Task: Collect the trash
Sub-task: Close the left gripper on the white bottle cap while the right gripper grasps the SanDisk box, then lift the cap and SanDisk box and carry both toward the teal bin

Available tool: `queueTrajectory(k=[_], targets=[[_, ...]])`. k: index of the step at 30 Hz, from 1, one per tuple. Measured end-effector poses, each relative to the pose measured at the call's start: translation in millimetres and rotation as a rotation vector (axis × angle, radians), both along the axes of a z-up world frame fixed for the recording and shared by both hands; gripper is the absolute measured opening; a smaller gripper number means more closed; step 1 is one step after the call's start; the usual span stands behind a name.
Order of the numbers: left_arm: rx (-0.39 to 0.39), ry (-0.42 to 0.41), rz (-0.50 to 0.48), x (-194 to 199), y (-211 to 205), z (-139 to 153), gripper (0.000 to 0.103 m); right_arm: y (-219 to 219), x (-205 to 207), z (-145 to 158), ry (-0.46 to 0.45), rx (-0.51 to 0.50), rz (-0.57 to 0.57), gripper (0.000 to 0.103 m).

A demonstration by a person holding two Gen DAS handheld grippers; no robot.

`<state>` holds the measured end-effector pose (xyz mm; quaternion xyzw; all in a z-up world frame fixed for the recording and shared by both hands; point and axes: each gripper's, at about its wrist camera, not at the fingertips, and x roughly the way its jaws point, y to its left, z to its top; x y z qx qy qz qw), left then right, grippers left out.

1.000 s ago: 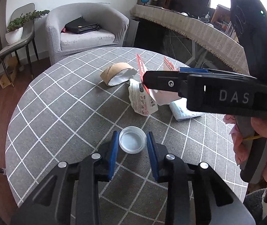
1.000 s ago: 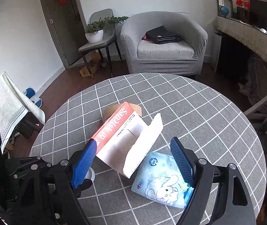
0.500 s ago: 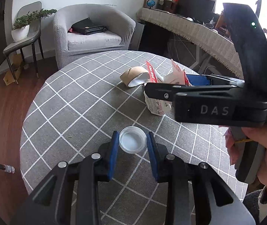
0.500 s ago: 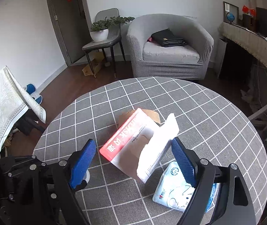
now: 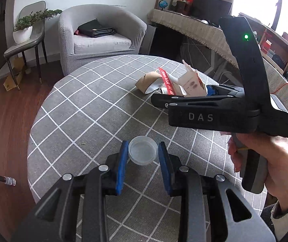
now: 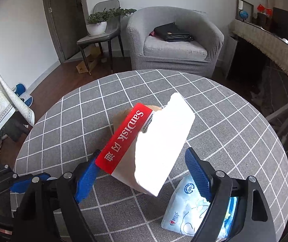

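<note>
My left gripper (image 5: 143,157) is shut on a white plastic bottle cap (image 5: 143,152), held above the round checked table (image 5: 83,117). My right gripper (image 6: 144,171) is shut on a torn red-and-white SanDisk carton (image 6: 144,147), lifted off the table; the carton also shows in the left wrist view (image 5: 186,84). The carton hides much of a brown cardboard tube (image 5: 147,80) lying behind it. A light-blue tissue pack (image 6: 186,207) lies on the table under the right finger.
A grey armchair (image 6: 176,42) with a black bag stands beyond the table. A chair with a potted plant (image 6: 99,24) is to its left. A long covered desk (image 5: 194,30) runs along the right. Wood floor lies left of the table.
Both grippers have risen with their loads. The carton has lifted off the table and tilted, and the table looks farther below in both views.
</note>
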<state>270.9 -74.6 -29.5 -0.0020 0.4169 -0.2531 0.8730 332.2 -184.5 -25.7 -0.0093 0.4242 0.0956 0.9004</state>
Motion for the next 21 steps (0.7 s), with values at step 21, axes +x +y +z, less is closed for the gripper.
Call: queueTrajectory(k=[21], targets=[[-0.001,-0.007,0.013,-12,11,7,0.033,5,-10,8,-0.044,-0.022,0.017,0.054]])
